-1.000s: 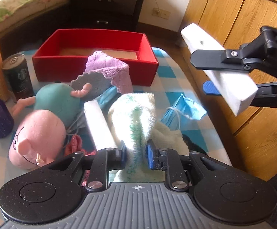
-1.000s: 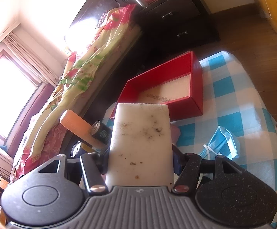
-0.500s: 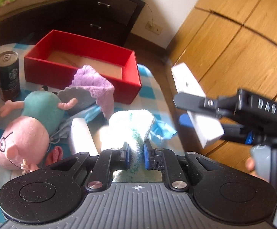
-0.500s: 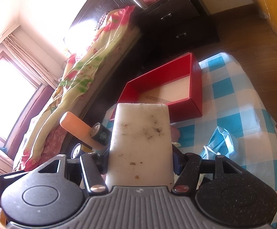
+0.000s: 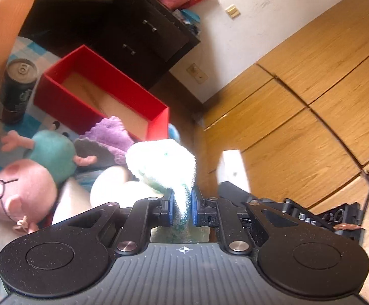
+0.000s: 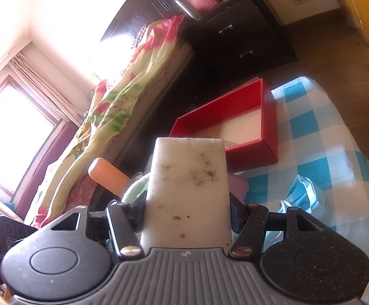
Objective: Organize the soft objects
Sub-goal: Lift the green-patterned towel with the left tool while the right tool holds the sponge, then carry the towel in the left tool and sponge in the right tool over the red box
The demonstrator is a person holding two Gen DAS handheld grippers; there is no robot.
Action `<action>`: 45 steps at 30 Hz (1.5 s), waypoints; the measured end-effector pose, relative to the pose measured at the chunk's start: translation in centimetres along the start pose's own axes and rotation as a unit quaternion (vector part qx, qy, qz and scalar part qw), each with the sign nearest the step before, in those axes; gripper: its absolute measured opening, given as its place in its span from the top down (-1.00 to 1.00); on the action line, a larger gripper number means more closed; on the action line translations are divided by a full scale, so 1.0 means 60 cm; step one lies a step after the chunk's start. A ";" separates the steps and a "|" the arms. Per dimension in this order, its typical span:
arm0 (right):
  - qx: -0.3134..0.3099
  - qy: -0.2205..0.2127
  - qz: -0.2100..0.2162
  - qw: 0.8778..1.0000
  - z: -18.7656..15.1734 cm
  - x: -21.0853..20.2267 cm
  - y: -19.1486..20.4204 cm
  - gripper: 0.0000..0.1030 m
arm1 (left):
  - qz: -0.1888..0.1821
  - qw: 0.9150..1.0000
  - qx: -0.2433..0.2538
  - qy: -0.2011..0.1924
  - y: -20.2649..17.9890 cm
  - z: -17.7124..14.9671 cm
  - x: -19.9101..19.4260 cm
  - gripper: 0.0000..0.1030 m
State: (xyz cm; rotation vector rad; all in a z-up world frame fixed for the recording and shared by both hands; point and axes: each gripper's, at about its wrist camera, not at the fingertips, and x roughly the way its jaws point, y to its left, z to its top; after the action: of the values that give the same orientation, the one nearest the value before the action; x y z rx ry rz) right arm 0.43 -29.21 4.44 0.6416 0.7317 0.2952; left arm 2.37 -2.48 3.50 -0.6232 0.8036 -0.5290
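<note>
Lifted and tilted since before: left gripper [image 5: 182, 209], jaws clenched on the white-green towel [image 5: 163, 167], now up off the blue-checked desk [image 6: 319, 137]. Right gripper [image 6: 187, 216] gripping a white sponge [image 6: 188, 190]. Red box [image 5: 103, 101] by a dark can [image 5: 16, 91]. Bed [image 6: 123, 101], dark drawers [image 6: 237, 38], wood doors [image 5: 311, 89] around. Writing too blurry to read.

Left wrist view: close behind left claw [image 5: 182, 209], angled down, rolled, facing open red cardboard box [image 5: 103, 99]. Right wrist view: behind right claw [image 6: 188, 218], angled down over blue-white checked counter [image 6: 319, 132]. Shared: red box [image 6: 268, 127], dark wooden drawer cabinet [image 5: 143, 38].
</note>
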 end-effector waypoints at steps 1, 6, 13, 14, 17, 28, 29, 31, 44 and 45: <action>0.000 -0.001 0.000 1.000 0.000 -0.001 0.001 0.25 | 0.009 1.000 -0.001 -0.004 0.000 0.001 0.000 0.80; 0.000 -0.005 0.002 1.000 0.001 -0.005 0.003 0.25 | -0.037 0.998 -0.035 -0.030 0.004 0.018 -0.016 0.80; -0.001 -0.014 0.016 1.000 0.005 -0.016 0.009 0.27 | -0.028 0.998 -0.012 -0.053 -0.026 0.040 -0.034 0.80; -0.002 -0.015 0.018 1.000 0.005 -0.017 0.010 0.27 | -0.026 0.998 -0.010 -0.058 -0.030 0.043 -0.037 0.80; -0.004 -0.017 0.020 1.000 0.007 -0.018 0.013 0.27 | -0.027 0.997 -0.002 -0.072 -0.043 0.052 -0.049 0.80; -0.009 -0.032 0.027 0.999 0.014 -0.023 0.027 0.27 | 0.002 0.997 0.010 -0.075 -0.064 0.066 -0.058 0.80; -0.007 -0.032 0.027 0.999 0.015 -0.023 0.027 0.27 | 0.002 0.997 0.005 -0.080 -0.063 0.070 -0.060 0.80; -0.007 -0.033 0.028 0.999 0.017 -0.023 0.028 0.27 | 0.002 0.996 0.009 -0.090 -0.070 0.081 -0.065 0.80; -0.032 -0.066 -0.008 0.997 0.079 0.005 0.041 0.27 | -0.057 0.990 0.022 -0.127 -0.099 0.163 -0.009 0.80; -0.034 -0.067 -0.012 0.997 0.085 0.010 0.042 0.27 | -0.060 0.990 0.021 -0.127 -0.099 0.169 -0.003 0.80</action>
State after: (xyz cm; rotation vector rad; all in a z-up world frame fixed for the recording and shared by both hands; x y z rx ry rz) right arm 4.34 -29.20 8.62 0.5823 0.5973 0.2511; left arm 9.07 -3.42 13.09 -0.6864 0.5159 -0.5620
